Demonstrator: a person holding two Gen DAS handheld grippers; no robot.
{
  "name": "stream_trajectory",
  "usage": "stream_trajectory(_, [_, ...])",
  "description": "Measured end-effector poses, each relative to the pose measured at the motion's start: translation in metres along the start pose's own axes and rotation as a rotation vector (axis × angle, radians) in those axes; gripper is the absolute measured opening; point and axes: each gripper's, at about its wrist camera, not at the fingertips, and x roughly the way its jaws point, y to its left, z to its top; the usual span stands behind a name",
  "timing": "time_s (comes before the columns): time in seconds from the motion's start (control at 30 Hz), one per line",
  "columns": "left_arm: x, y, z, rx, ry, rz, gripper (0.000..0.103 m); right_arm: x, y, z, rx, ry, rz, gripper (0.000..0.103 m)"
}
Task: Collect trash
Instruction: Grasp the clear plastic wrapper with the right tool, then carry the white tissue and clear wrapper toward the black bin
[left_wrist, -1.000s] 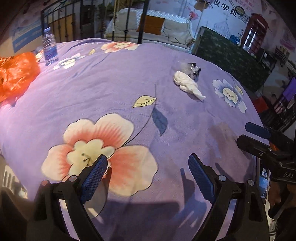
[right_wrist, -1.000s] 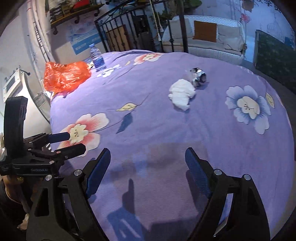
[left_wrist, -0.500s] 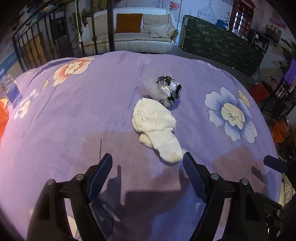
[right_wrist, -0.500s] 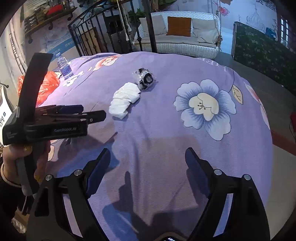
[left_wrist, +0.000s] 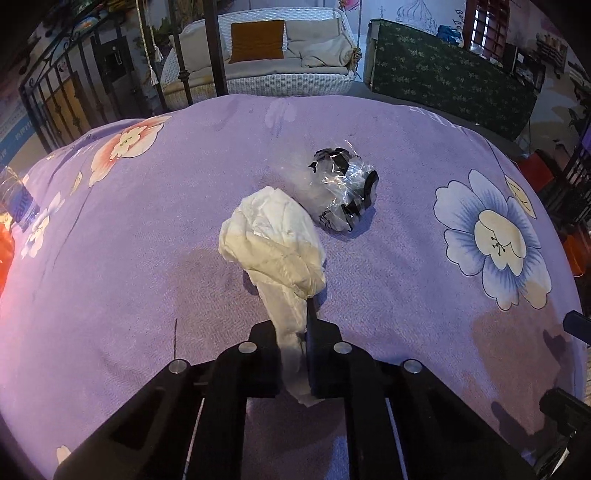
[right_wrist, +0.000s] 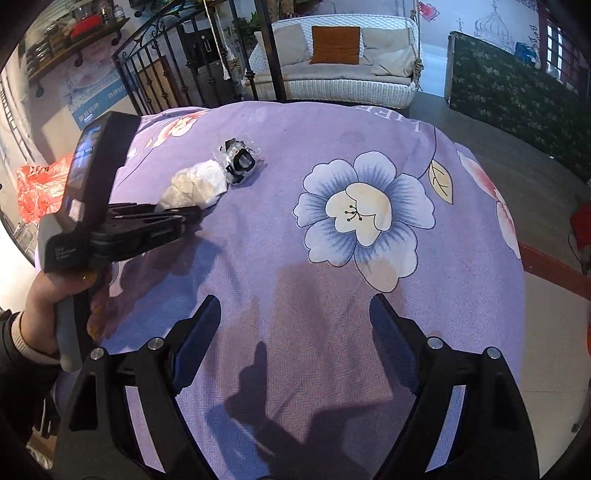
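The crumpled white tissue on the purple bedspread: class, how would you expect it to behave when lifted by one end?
The white tissue will probably sag, since its pinched tail already looks limp in the shut left tool. Its thin, crumpled folds suggest it weighs little. It may tear if tugged hard, and seems unlikely to roll.
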Motion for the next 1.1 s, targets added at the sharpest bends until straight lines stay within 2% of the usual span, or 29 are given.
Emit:
stream_trajectory(0.27, [-0.040,0.018,-0.026,-0.023,-0.061,-0.029,0.007,0.012,0.029,0.021,-0.043,-0.008,0.010,0.082])
stream_trajectory(0.37, [-0.057,0.031,-0.042,-0.036,-0.094,-0.013,0.007,0.021,0.043,0.031,-0.075,-0.011,0.014,0.082])
stream_trajectory(0.5, [-0.073,0.047,-0.063,-0.068,-0.099,-0.025,0.007,0.038,0.060,0.046,-0.101,-0.006,0.026,0.082])
stream_trajectory(0.7, [-0.103,0.065,-0.088,-0.116,-0.128,-0.031,0.007,0.072,0.086,0.073,-0.164,0.026,-0.003,0.070])
stream_trajectory(0.8, [-0.110,0.069,-0.098,-0.132,-0.129,-0.045,0.007,0.090,0.092,0.089,-0.174,0.029,-0.040,0.069])
stream_trajectory(0.93, [-0.115,0.072,-0.107,-0.134,-0.133,-0.023,0.007,0.110,0.093,0.107,-0.166,0.025,-0.094,0.069])
stream_trajectory(1.03, [-0.114,0.077,-0.112,-0.139,-0.126,-0.025,0.007,0.124,0.092,0.117,-0.167,0.033,-0.126,0.062])
stream_trajectory(1.1, [-0.114,0.079,-0.116,-0.146,-0.122,-0.024,0.007,0.131,0.091,0.119,-0.157,0.041,-0.134,0.050])
